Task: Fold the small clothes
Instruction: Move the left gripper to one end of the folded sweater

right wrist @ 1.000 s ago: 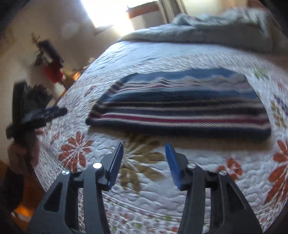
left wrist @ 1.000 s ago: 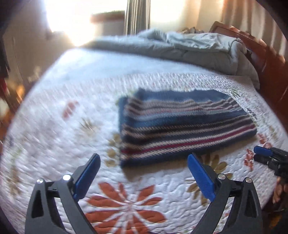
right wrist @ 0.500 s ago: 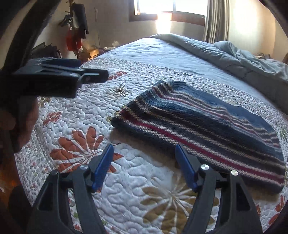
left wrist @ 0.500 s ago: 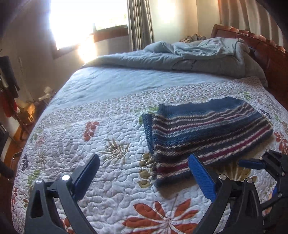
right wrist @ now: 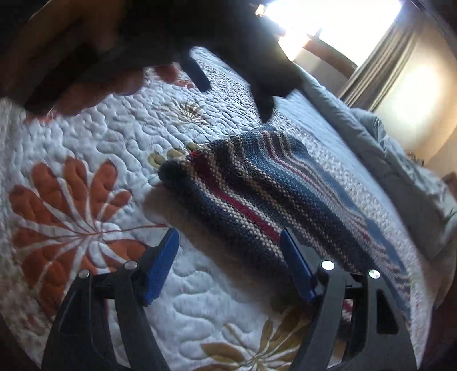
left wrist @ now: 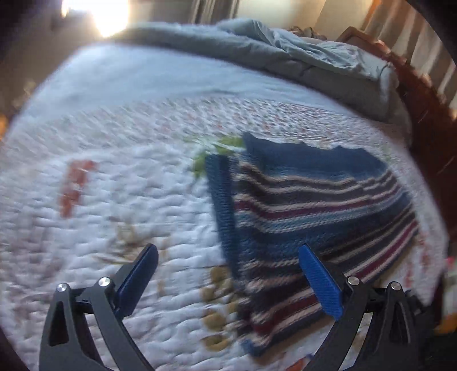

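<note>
A folded striped knit garment (left wrist: 308,205), blue with cream and red stripes, lies flat on the floral quilt (left wrist: 114,185). My left gripper (left wrist: 228,282) is open and empty, hovering over the garment's near left corner. In the right wrist view the garment (right wrist: 257,197) lies ahead; my right gripper (right wrist: 230,268) is open and empty above its near edge. The left gripper (right wrist: 228,94) and the hand holding it show dark and blurred at the top of that view.
A rumpled grey duvet (left wrist: 285,57) is heaped at the head of the bed by the wooden headboard (left wrist: 422,94). The quilt (right wrist: 85,199) spreads to the left. A bright window (right wrist: 328,22) and curtains stand beyond.
Both grippers have moved closer to the garment and tilted down toward it. The left gripper now crosses the top of the right wrist view. Both stay open.
</note>
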`<action>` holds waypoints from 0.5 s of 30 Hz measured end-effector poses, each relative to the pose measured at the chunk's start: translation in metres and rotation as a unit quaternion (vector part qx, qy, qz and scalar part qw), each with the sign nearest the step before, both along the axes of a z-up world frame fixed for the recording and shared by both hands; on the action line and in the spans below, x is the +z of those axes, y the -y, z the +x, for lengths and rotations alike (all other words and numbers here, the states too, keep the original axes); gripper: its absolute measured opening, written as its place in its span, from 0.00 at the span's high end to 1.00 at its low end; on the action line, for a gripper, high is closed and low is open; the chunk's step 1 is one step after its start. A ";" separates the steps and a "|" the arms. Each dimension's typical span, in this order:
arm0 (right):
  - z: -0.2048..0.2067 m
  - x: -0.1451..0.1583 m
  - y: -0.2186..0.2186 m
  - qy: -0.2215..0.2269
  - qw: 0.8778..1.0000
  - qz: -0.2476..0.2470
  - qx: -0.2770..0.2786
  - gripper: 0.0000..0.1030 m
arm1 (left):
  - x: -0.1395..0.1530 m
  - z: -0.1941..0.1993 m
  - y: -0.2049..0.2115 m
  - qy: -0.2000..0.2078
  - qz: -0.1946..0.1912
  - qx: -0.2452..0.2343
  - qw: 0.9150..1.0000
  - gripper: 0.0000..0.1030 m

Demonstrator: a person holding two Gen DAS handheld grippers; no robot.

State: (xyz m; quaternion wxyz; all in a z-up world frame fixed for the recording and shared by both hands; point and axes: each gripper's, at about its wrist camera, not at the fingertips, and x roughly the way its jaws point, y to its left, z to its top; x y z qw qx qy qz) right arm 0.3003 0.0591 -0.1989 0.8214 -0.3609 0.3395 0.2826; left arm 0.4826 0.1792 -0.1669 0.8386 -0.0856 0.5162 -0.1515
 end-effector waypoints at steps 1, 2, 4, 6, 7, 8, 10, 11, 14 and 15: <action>-0.002 -0.005 -0.005 0.010 1.000 -0.017 0.006 0.29 | -0.008 0.010 -0.003 -0.017 -0.035 0.003 0.999 0.04; -0.003 -0.009 -0.009 0.022 0.999 -0.031 0.011 0.29 | -0.018 0.022 -0.008 -0.036 -0.078 0.013 0.996 0.04; -0.007 -0.019 -0.019 0.054 0.996 -0.064 0.025 0.29 | -0.035 0.041 -0.011 -0.075 -0.134 0.008 0.988 0.04; -0.005 -0.026 -0.028 0.075 0.993 -0.084 0.030 0.30 | -0.049 0.059 -0.013 -0.098 -0.169 0.006 0.981 0.04; -0.004 -0.028 -0.032 0.082 0.992 -0.089 0.030 0.30 | -0.052 0.064 -0.013 -0.101 -0.173 0.005 0.980 0.04; -0.003 -0.030 -0.036 0.088 0.991 -0.093 0.030 0.30 | -0.056 0.070 -0.012 -0.109 -0.178 0.002 0.978 0.04; 0.000 -0.033 -0.043 0.103 0.989 -0.102 0.027 0.30 | -0.066 0.081 -0.009 -0.132 -0.188 -0.007 0.973 0.04; 0.003 -0.035 -0.047 0.114 0.987 -0.107 0.025 0.30 | -0.068 0.084 -0.008 -0.134 -0.187 -0.009 0.973 0.04; 0.010 -0.038 -0.055 0.137 0.983 -0.119 0.020 0.30 | -0.067 0.094 -0.001 -0.132 -0.190 -0.027 0.973 0.04; 0.013 -0.039 -0.058 0.139 0.983 -0.119 0.018 0.30 | -0.064 0.096 0.001 -0.133 -0.201 -0.034 0.970 0.04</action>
